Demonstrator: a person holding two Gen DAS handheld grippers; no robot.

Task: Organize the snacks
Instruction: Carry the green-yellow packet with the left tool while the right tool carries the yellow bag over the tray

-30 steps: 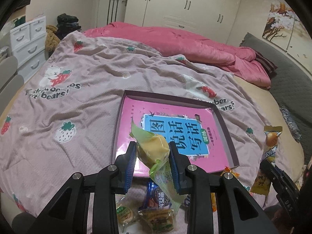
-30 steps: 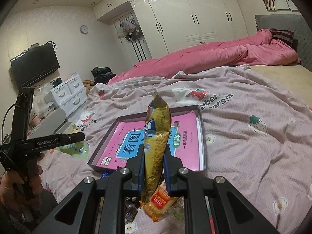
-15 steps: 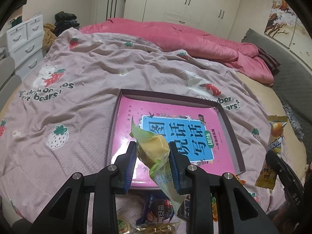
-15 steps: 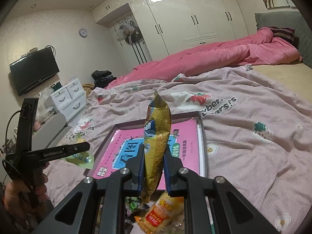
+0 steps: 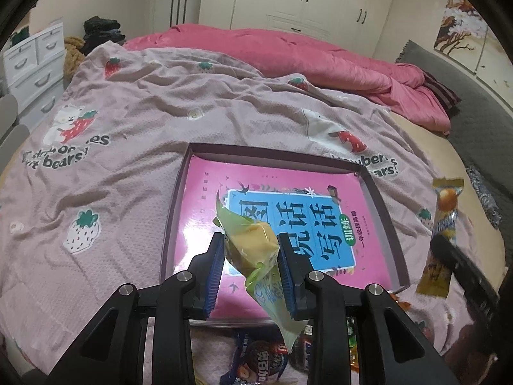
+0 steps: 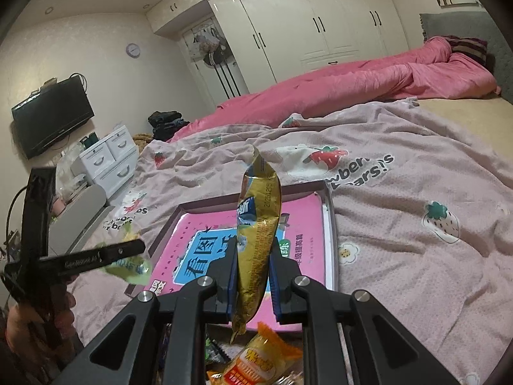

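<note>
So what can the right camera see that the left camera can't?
Only the right wrist view shows the TV, the wall clock and the hand holding the left gripper.

Only the left wrist view shows the wall painting.

Both show the tray with its pink book, the green snack, the gold snack and the strawberry blanket.

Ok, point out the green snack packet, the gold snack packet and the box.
green snack packet (image 5: 253, 247), left wrist view, yellow bulge.
gold snack packet (image 6: 256, 240), right wrist view, its middle.
box (image 5: 173, 221), left wrist view, left wall.
</note>
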